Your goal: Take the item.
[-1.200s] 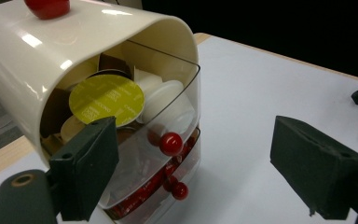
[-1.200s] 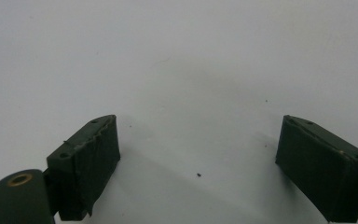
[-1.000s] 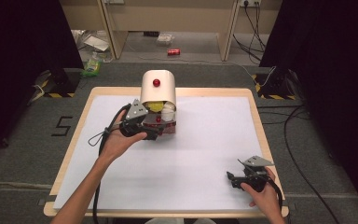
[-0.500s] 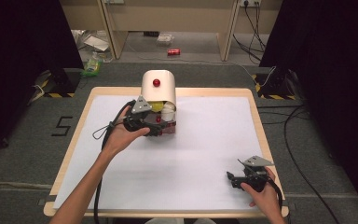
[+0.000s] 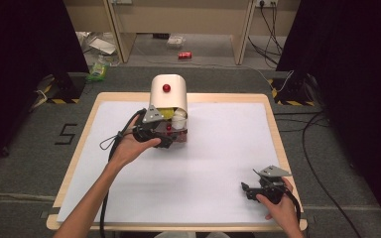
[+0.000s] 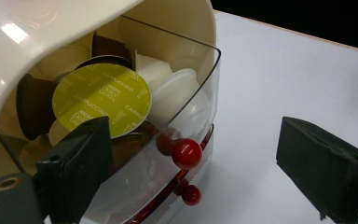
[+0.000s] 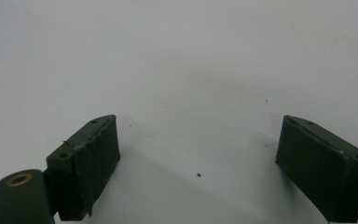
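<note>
A cream capsule dispenser (image 5: 167, 91) with a red knob (image 5: 166, 88) on its domed lid stands at the back middle of the table. Its clear front drawer (image 6: 168, 154) holds coffee capsules, one with a yellow-green cappuccino lid (image 6: 101, 99), and carries a small red knob (image 6: 187, 153). My left gripper (image 5: 164, 140) is open right at the drawer's front, its jaws either side of that knob. My right gripper (image 5: 245, 191) rests open near the table's front right, over bare white surface (image 7: 191, 84).
The white sheet (image 5: 218, 148) covers the wooden-edged table (image 5: 273, 124). On the floor beyond lie a red can (image 5: 184, 55), some packets (image 5: 98, 69) and cables (image 5: 273, 22). Dark curtains close both sides.
My left gripper has moved forward and a little right, closing in on the dispenser's drawer. The right gripper has stayed where it was.
</note>
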Demonstrator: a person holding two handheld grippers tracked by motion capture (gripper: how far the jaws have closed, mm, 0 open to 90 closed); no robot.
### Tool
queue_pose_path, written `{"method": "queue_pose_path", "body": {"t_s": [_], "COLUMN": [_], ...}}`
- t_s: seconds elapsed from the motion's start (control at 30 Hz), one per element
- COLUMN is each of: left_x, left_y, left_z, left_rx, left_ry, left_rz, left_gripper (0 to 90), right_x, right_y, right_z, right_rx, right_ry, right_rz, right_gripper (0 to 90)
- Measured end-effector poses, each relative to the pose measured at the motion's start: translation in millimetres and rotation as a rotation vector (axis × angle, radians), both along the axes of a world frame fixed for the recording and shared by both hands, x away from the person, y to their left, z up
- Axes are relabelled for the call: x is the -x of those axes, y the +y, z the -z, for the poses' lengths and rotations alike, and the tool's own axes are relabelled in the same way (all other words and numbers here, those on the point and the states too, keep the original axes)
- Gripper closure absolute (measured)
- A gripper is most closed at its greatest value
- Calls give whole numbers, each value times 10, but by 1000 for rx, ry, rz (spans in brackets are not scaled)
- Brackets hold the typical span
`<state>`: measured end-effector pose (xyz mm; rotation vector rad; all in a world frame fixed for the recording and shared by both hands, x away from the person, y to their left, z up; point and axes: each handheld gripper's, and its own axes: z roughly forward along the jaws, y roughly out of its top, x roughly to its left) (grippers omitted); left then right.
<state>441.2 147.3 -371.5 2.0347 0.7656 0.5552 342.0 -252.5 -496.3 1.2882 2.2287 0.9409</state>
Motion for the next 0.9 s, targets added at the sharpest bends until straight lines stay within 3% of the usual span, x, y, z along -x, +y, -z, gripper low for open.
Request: {"method": "queue_pose_path", "body": {"t_s": [0.4,0.9], "left_x": [76,320], "left_y": [3,22], "left_z": [14,46], "left_rx": [8,31], "left_ry": [-3,10], "left_rz": [6,25], "left_gripper": [105,109], "right_x": [0,-1], "right_y": [0,0], "right_z": [0,1], "right_rx": [0,0], "right_ry": [-1,-1], "right_rz": [0,-1], "right_gripper": [136,136]}}
